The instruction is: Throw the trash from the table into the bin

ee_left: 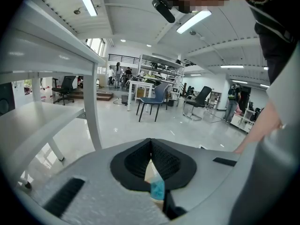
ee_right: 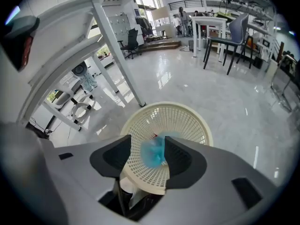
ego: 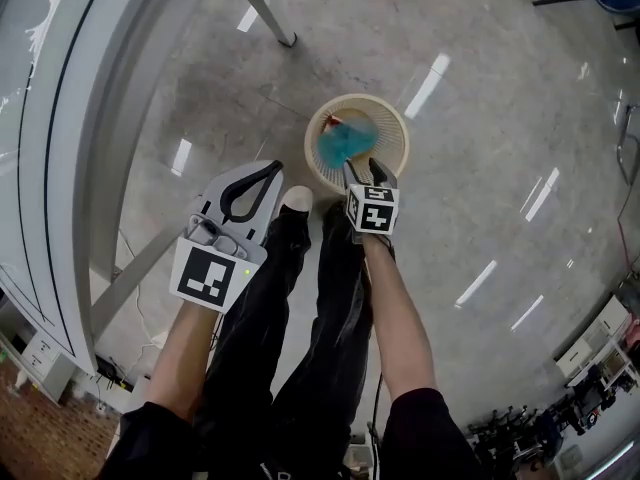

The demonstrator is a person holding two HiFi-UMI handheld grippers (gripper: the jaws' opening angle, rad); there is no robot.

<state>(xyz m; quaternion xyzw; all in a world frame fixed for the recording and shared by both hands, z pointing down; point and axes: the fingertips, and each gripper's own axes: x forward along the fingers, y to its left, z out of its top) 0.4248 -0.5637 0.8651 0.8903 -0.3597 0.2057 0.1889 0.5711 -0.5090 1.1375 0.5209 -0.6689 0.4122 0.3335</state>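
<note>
A cream lattice bin (ego: 392, 128) stands on the grey floor, just beyond my feet. A blurred blue piece of trash (ego: 345, 144) is inside its rim. My right gripper (ego: 365, 170) hangs over the bin's near edge, pointing steeply down. In the right gripper view the right gripper (ee_right: 147, 139) is open, and the blue trash (ee_right: 153, 153) shows blurred between the jaws over the bin (ee_right: 187, 121), free of the pads. My left gripper (ego: 274, 169) is to the left of the bin, shut and empty. The left gripper (ee_left: 151, 142) has its black pads meeting at the tip.
The white table's frame (ego: 60, 168) runs down the left, with a leg (ego: 265, 8) on the floor behind the bin. The person's black trousers (ego: 300, 308) and a white shoe (ego: 297, 198) are between the grippers. Chairs (ee_left: 152, 97) stand far off.
</note>
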